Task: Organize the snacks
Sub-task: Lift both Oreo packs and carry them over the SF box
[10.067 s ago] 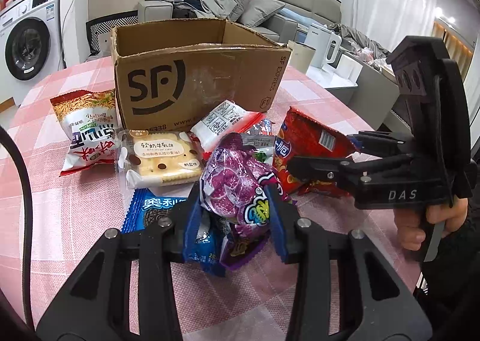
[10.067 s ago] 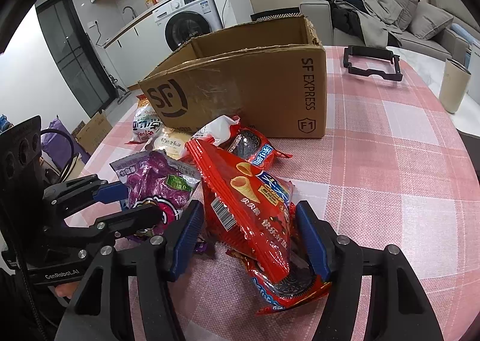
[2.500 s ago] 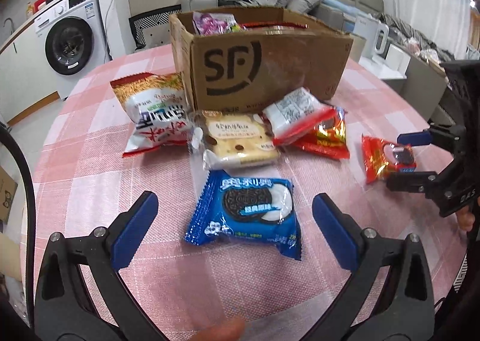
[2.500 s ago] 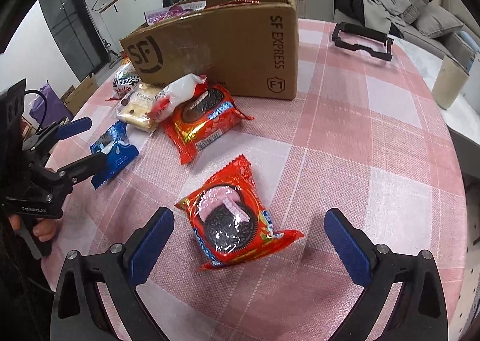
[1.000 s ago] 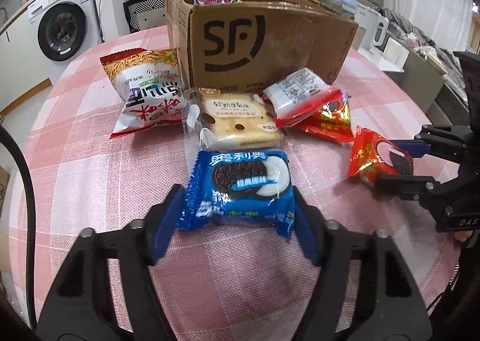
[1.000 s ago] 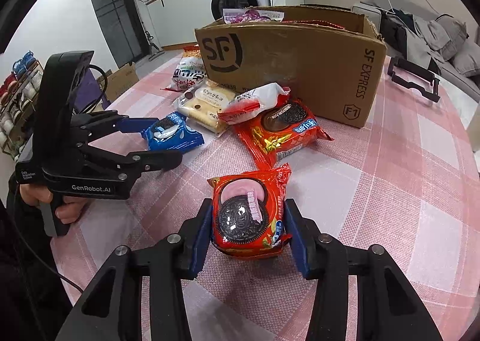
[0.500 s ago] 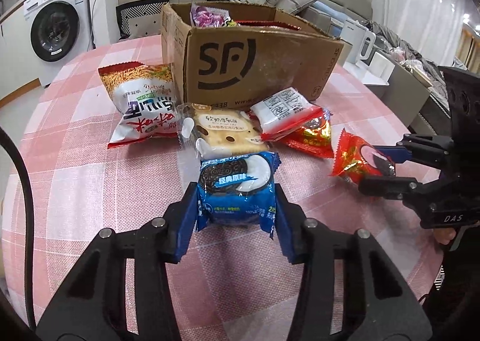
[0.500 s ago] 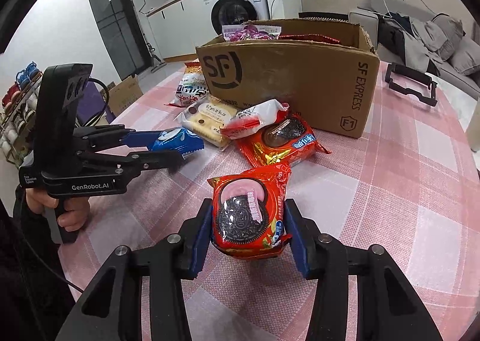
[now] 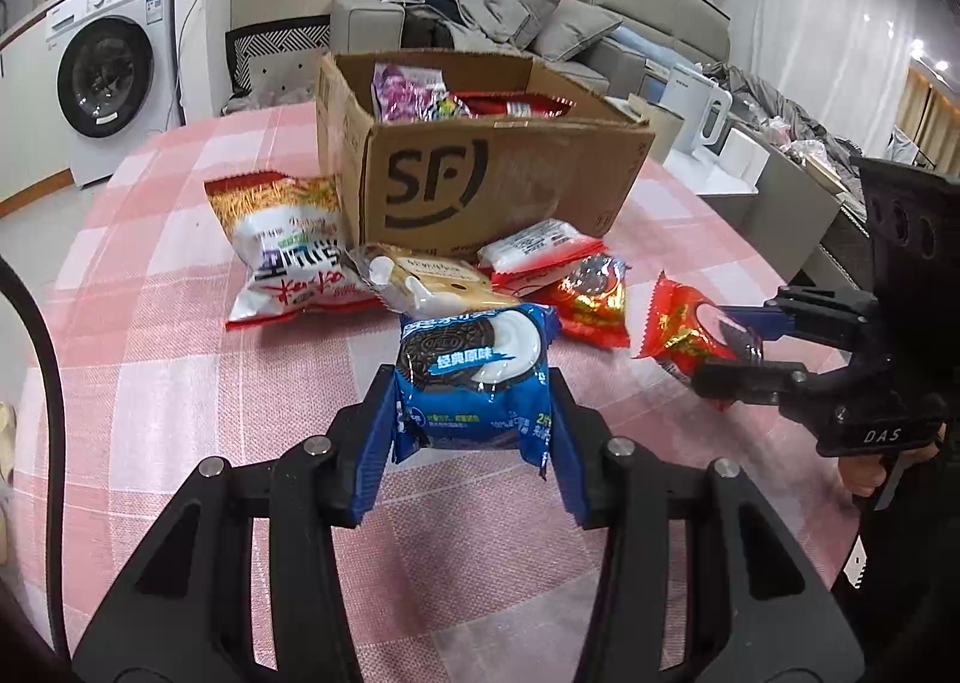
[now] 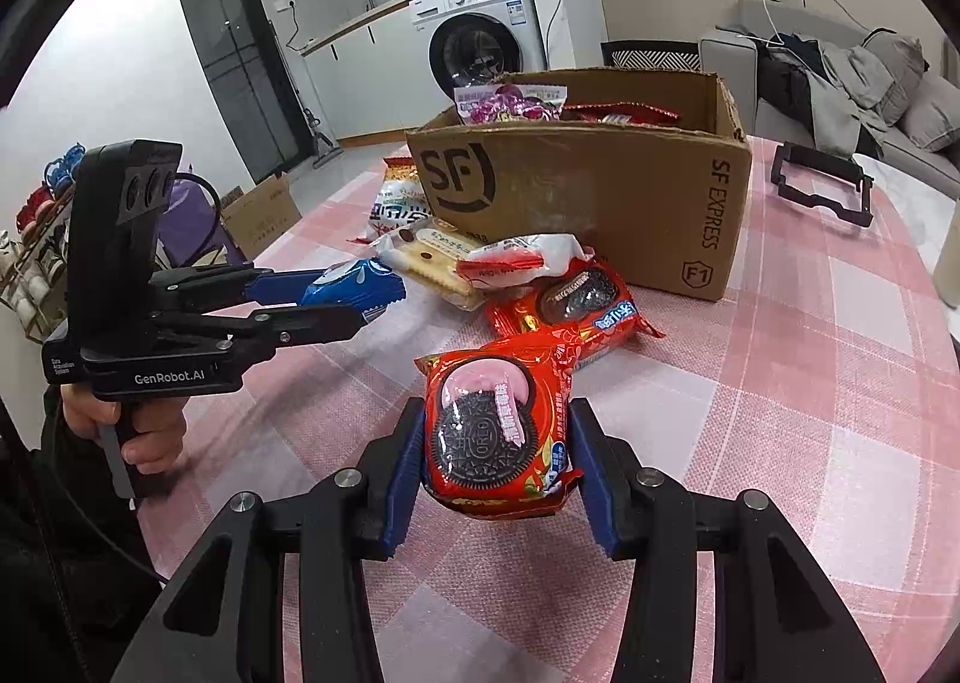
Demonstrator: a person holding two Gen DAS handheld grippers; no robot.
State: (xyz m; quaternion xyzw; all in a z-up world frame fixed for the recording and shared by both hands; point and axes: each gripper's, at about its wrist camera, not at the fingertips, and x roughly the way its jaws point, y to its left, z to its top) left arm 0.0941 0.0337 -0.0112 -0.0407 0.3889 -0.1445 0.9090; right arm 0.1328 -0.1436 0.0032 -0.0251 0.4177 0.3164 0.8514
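Observation:
My left gripper (image 9: pixel 471 437) is shut on a blue Oreo pack (image 9: pixel 474 377) and holds it off the pink checked table (image 9: pixel 180 383). My right gripper (image 10: pixel 495 461) is shut on a red Oreo pack (image 10: pixel 495 437), also raised above the cloth. In the right wrist view the left gripper (image 10: pixel 360 299) shows at the left with the blue pack (image 10: pixel 354 287) in it. The open SF cardboard box (image 9: pixel 492 179) stands beyond, with a purple bag (image 9: pixel 408 95) and red packs inside.
In front of the box lie a noodle bag (image 9: pixel 288 251), a biscuit pack (image 9: pixel 432 281), a white-and-red pack (image 9: pixel 534 251) and a red Oreo pack (image 10: pixel 576 305). A black frame (image 10: pixel 822 185) rests at the table's far right. A washing machine and sofa stand behind.
The left gripper closed on the blue Oreo pack and lifted it off the table. The right gripper kept its hold on the red Oreo pack and tilted a little.

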